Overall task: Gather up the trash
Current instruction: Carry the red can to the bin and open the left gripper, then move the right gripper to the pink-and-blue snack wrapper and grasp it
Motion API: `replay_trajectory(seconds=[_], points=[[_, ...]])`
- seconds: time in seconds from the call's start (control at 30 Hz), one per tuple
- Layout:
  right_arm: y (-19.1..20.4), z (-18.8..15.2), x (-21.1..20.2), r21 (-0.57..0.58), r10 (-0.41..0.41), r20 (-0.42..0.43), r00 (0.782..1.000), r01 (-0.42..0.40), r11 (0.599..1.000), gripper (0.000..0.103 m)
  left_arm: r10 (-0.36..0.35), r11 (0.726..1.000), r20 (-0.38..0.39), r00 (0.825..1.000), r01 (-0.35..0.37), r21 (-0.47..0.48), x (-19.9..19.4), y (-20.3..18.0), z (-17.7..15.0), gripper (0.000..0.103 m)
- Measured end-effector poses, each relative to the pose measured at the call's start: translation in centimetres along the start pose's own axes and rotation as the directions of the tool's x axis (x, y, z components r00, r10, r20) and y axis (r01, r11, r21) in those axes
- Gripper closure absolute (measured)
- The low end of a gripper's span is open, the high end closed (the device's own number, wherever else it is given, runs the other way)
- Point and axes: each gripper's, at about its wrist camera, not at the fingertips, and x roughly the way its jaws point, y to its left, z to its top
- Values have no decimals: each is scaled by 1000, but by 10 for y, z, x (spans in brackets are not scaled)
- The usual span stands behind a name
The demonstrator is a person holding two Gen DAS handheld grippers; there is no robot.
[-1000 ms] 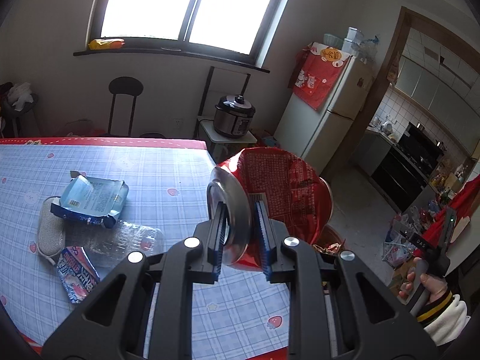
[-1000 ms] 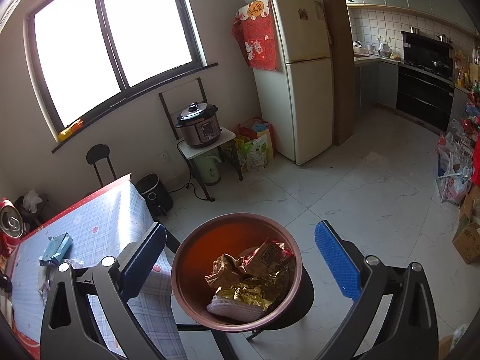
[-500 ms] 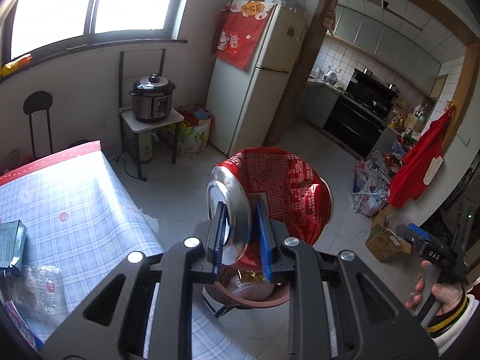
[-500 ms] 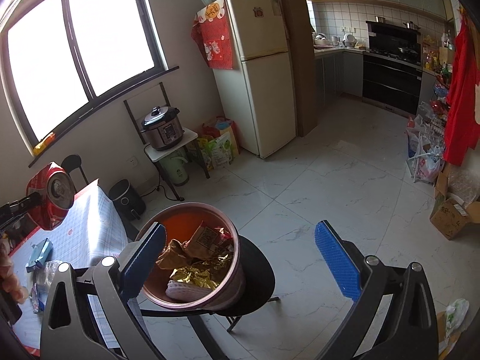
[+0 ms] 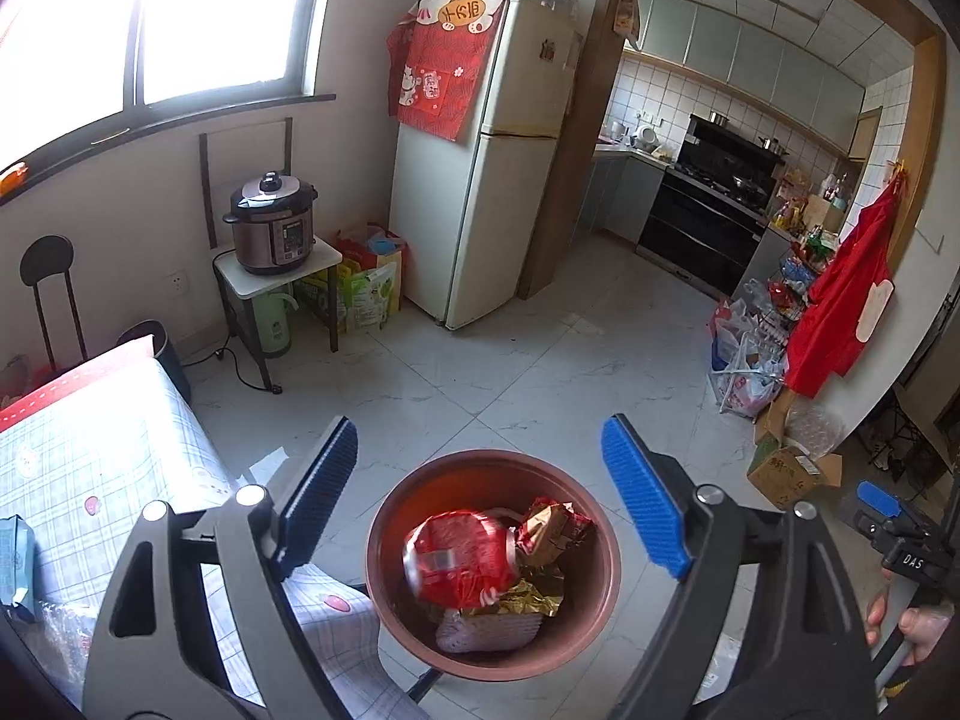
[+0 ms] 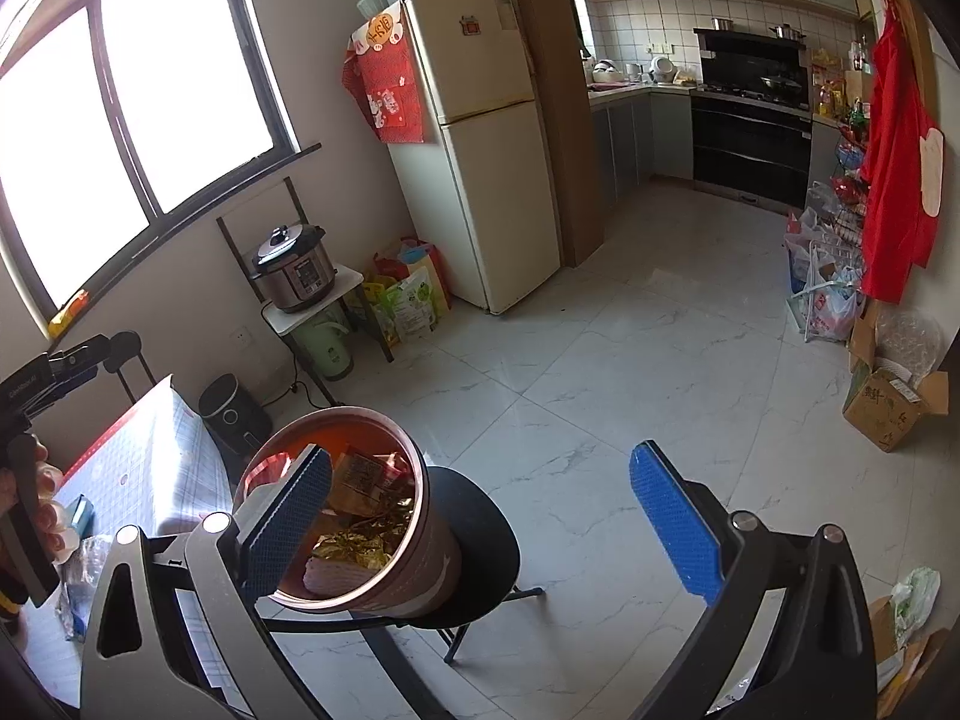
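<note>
Crumpled red can [image 5: 461, 558] in round bin [image 5: 384, 594], left jaws opening empty, right jaws wide

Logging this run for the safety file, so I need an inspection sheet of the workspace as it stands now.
Surface: checked tablecloth at left.
Job's things: red can in the bin on wrappers; bin stands on a black stool.
Clutter: blue packet and clear plastic on the table.
Grippers: left hand-held gripper opening, nothing between its jaws; right hand-held gripper open, empty.
Cables: black cord on the floor by the cooker stand.
Surroundings: fridge, cooker, kitchen beyond.
</note>
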Motion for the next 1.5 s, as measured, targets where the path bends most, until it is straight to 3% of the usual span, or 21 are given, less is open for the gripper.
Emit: replay_trajectory(seconds=[0.07,0.37,0.6,0.73,0.83,1.07,1.2,1.33,1.5], points=[[1,0,1,6,7,0,1000,-7,1000,5,16,1000,8,1000,-16,0,-11,6,-4,10],[39,-3,7,-12,79,-12,997,-79,997,5,109,992,17,994,-107,-71,-69,59,-26,6],[95,-10,9,-67,154,-42,987,-157,985,5,260,950,32,965,-250,-189,-145,121,-68,6],[136,-18,10,-111,196,-75,978,-204,973,5,364,901,38,931,-341,-267,-197,163,-98,6],[168,-24,9,-151,227,-102,969,-240,959,5,429,851,35,903,-391,-352,-239,197,-122,6],[261,-44,5,-254,298,-171,939,-334,908,5,557,712,-6,831,-481,-511,-322,267,-188,6],[316,-58,-5,-310,342,-198,918,-390,867,5,590,642,-44,806,-502,-580,-359,300,-228,6],[365,-79,-13,-353,365,-228,903,-426,833,5,600,594,-80,796,-510,-623,-384,325,-260,6],[411,-104,-16,-395,369,-283,885,-458,797,5,567,591,-98,818,-487,-643,-388,342,-285,7]])
